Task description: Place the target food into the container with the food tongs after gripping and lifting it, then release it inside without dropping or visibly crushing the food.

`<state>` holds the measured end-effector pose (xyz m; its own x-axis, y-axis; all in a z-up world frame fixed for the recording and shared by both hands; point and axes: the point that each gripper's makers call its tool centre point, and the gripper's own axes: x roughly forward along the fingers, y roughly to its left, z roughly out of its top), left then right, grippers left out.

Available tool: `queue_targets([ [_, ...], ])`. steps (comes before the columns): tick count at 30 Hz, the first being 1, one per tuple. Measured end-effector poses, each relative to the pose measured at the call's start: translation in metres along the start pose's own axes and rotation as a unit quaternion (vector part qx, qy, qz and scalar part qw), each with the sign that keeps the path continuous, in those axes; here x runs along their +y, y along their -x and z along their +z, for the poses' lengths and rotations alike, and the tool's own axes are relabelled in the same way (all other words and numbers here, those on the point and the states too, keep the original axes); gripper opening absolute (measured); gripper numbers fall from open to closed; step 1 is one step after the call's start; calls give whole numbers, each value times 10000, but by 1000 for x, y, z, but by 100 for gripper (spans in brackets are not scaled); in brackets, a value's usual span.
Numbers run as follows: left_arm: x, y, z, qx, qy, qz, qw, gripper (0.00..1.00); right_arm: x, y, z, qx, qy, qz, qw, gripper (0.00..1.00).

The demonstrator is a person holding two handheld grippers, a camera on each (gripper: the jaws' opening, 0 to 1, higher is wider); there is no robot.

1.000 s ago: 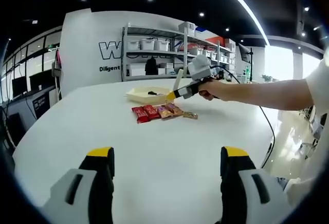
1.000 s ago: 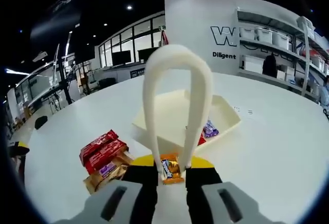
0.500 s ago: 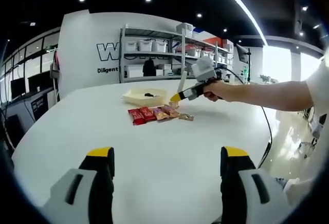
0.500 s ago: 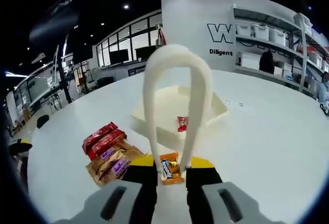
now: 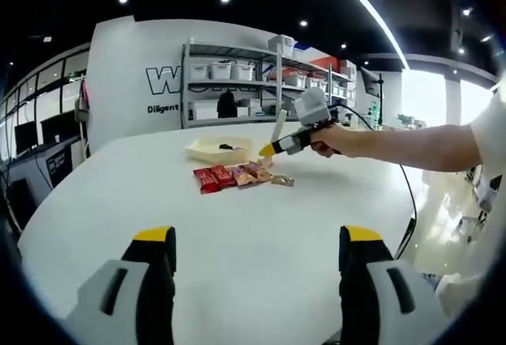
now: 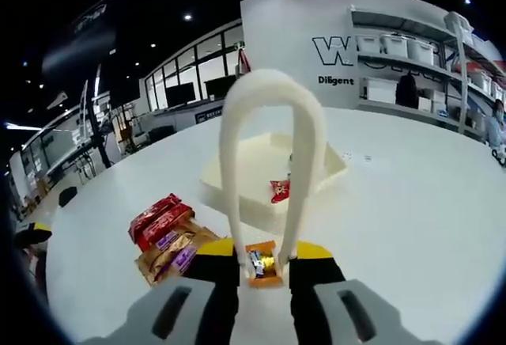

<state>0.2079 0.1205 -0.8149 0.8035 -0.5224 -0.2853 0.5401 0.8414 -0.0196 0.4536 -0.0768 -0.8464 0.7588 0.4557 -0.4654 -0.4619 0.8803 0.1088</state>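
Observation:
My right gripper (image 6: 263, 250) is shut on white food tongs (image 6: 269, 115), whose loop rises ahead of the jaws. A small orange snack pack (image 6: 262, 266) sits pinched between the tongs' arms at the jaws. Beyond lies the cream tray (image 6: 237, 172) with a red pack (image 6: 279, 191) inside. In the left gripper view, a hand holds the right gripper (image 5: 304, 127) beside the tray (image 5: 217, 149), above a row of snack packs (image 5: 233, 176). My left gripper (image 5: 257, 242) stands open over the near table, far from the food.
Red and brown snack packs (image 6: 164, 236) lie in a row left of the tongs. The left gripper (image 6: 32, 238) shows at the table's far left edge. A white round table (image 5: 253, 218) carries everything. Shelving (image 5: 237, 84) lines the back wall.
The right gripper view has drawn back slightly from the tray, and the red pack inside now shows between the tongs' arms. The orange pack stays pinched. My left gripper has not moved.

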Motion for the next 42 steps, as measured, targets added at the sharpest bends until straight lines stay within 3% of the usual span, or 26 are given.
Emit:
queue_targets([
  [33,2,6,1,-39,-10,40,10000,83,-2,4,-2,139,87,-86,9998,12],
  [42,-1,4,0,-54,17,-17,10000,83,-1,24,20,-43,192,-103,9998,12],
])
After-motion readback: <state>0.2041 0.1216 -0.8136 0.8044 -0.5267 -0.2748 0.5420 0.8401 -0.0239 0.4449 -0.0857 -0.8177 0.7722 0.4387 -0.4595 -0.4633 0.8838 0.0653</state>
